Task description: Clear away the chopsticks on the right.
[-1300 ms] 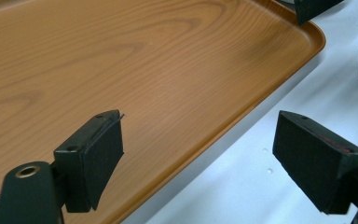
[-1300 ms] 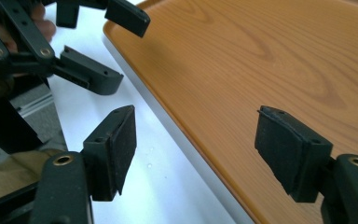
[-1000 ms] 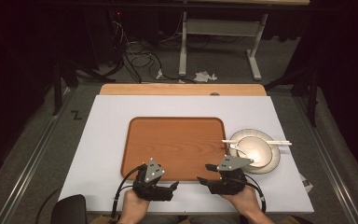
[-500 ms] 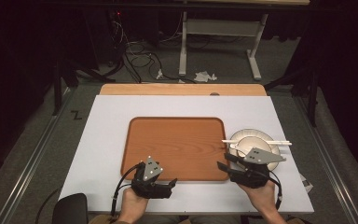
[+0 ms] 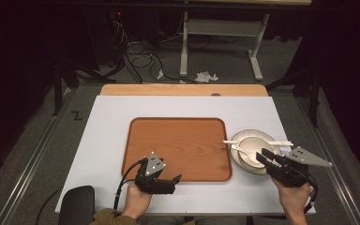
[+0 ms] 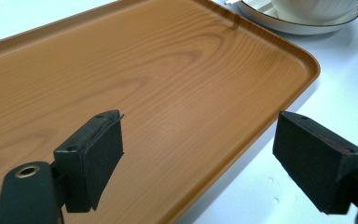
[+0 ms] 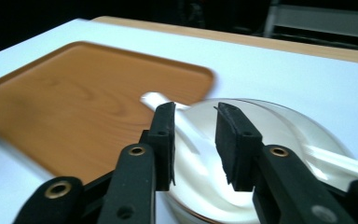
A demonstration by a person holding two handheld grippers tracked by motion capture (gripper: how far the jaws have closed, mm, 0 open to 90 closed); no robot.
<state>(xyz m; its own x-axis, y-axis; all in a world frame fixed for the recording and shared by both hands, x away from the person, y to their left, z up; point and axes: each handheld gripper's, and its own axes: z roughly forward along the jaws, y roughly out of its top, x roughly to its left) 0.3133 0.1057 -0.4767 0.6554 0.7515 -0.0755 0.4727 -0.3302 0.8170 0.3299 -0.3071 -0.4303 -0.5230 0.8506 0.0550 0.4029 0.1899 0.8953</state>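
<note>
- R gripper: jaws just been closing, now a narrow gap, nothing between; bowl on plate right ahead of its tips.
- L gripper: jaws wide, empty, tray edge under them.

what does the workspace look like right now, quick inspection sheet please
surface: white table top, with a wooden strip along its far edge.
job's things: white bowl on a plate right of the wooden tray; white spoon in the bowl; chopsticks laid across it. Tray bare.
clutter: nothing seen on the table.
grippers: left gripper at the tray's near edge, jaws wide apart, nothing between them. Right gripper at the bowl, jaws have just been closing, a gap left, not gripping.
cables: black cable trails from the left gripper.
surroundings: dark room; cables and crumpled paper on the floor; a table frame behind.
</note>
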